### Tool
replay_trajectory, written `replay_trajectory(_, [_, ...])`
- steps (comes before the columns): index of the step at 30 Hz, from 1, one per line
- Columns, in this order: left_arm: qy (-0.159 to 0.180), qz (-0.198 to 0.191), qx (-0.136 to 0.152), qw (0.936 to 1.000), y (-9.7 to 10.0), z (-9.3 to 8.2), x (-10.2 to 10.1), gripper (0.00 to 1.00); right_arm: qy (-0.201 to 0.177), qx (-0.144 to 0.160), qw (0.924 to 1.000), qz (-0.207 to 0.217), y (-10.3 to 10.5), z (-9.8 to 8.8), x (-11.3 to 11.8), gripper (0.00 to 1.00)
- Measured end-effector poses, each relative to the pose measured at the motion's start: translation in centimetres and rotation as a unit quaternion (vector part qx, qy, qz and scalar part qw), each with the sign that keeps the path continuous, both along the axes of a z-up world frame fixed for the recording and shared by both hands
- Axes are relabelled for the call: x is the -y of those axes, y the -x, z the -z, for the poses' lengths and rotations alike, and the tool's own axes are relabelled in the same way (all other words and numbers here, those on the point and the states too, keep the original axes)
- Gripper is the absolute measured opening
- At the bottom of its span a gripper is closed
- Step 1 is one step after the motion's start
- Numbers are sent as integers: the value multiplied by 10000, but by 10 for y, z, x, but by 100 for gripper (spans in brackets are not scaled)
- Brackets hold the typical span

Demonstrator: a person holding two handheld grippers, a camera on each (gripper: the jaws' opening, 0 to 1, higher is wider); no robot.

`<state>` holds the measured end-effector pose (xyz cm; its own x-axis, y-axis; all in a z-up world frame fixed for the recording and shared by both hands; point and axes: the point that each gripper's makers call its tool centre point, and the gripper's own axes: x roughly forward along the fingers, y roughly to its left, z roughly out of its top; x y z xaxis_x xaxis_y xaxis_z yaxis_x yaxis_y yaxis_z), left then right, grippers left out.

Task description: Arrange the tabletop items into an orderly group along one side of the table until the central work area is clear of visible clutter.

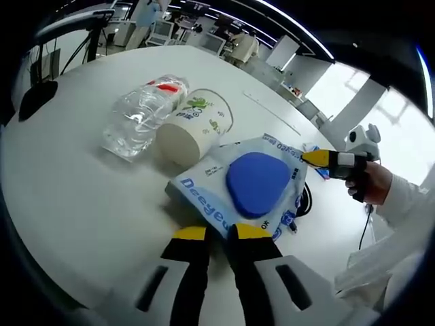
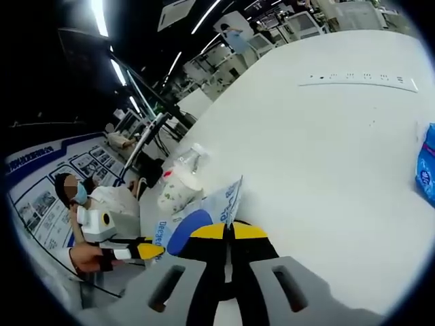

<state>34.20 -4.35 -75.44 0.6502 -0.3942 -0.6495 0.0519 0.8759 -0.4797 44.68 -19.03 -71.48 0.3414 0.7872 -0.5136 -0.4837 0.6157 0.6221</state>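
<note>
On the smooth white round table (image 1: 81, 204), 3 items are lying bunched together in the left gripper view. A clear, crinkled plastic bottle (image 1: 141, 114) with a red-and-white label is lying on its side, its ribbed wall catching the light. Just beside it, touching, a paper cup (image 1: 194, 125) printed with green cartoon shapes is also lying on its side, its flat round base facing the camera. Against the cup's base, a glossy white plastic bag (image 1: 238, 187) with blue lettering is resting flat, with a smooth, rounded blue mouse-shaped object (image 1: 257, 182) sitting on top of it. A black cable (image 1: 304, 201) is peeking out past the bag's far edge.

The left gripper (image 1: 217, 234) is sitting at the near edge of the bag, its 2 black, yellow-tipped jaws slightly apart, with the right tip touching or overlapping the bag's edge; whether they are pinching it I cannot tell.

In the right gripper view, the right gripper (image 2: 229, 231) is showing its yellow-tipped jaws drawn together at the bag (image 2: 217, 204) edge, apparently clamped on the thin plastic. The cup (image 2: 175, 190) and bottle (image 2: 189, 161) are lying beyond it. A long flat white strip (image 2: 360, 79) is lying far across the table.
</note>
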Motion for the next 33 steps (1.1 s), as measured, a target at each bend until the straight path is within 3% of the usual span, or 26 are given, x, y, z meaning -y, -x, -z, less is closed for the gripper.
replay_trajectory(20, [55,88,174,9998,7,-25,-1,4,-202,67,9998,63,16,-21,3,0])
replay_trajectory(33, [37,313,487,9983,-3,-55,8,4,-371,263,9984,345,15,-46,16,0])
